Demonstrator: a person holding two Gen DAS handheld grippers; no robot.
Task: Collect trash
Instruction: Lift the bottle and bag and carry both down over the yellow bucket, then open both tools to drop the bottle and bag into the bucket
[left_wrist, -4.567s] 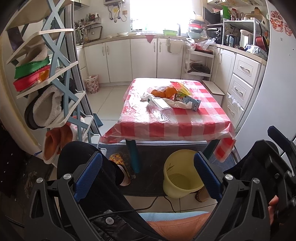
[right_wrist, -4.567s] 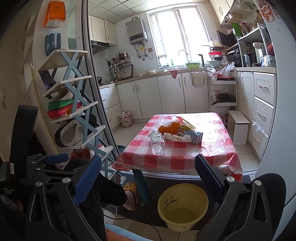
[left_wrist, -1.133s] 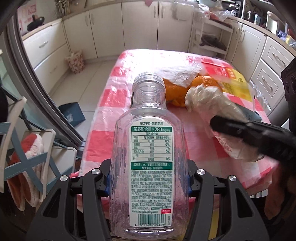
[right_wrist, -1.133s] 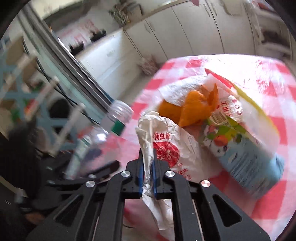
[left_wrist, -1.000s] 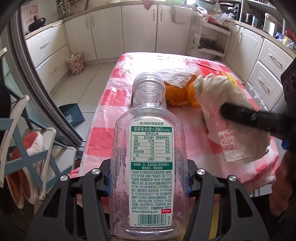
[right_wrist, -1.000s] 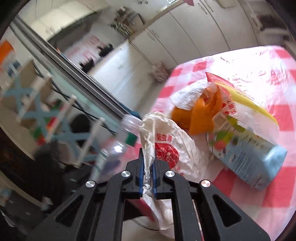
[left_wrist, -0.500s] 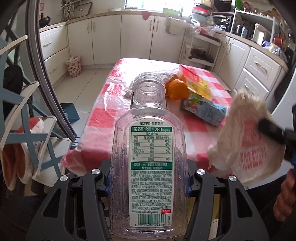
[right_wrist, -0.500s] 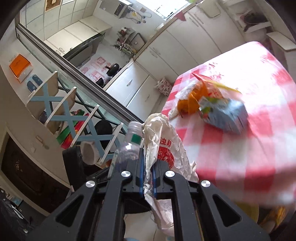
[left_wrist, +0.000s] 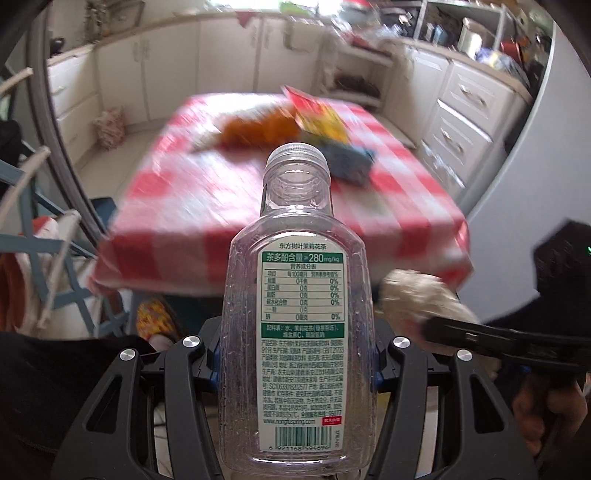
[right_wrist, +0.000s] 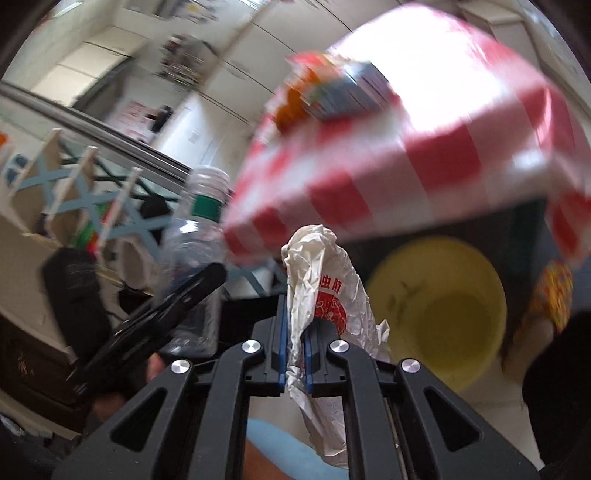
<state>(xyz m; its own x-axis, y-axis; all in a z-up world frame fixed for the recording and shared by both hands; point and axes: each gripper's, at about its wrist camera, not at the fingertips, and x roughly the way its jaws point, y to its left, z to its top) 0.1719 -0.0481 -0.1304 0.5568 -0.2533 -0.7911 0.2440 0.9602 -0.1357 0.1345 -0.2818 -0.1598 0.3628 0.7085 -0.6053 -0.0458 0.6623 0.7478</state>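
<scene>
The left gripper (left_wrist: 295, 363) was clamped on the lower body of a clear plastic bottle (left_wrist: 297, 306), its blue pads pressing both side walls. The bottle stood upright between the fingers, capless neck uppermost and the green-and-white label facing the left wrist camera. It was held in the air on the near side of the table (left_wrist: 406, 206).

The right gripper (right_wrist: 294, 354) was closed tightly on a crumpled white plastic bag (right_wrist: 325, 295) with red print. The bag bulged above the pads and trailed below them. In the right wrist view, the bag hung in front of a yellow bucket (right_wrist: 443, 306) that stood on the floor under the near edge of the table. The bucket's interior appeared empty.

On the red-and-white checked cloth of the table lay the remaining items, blurred by motion: orange peel (left_wrist: 258, 129), a red-and-yellow wrapper (left_wrist: 317, 114) and a blue carton (left_wrist: 349, 160), grouped close together.
</scene>
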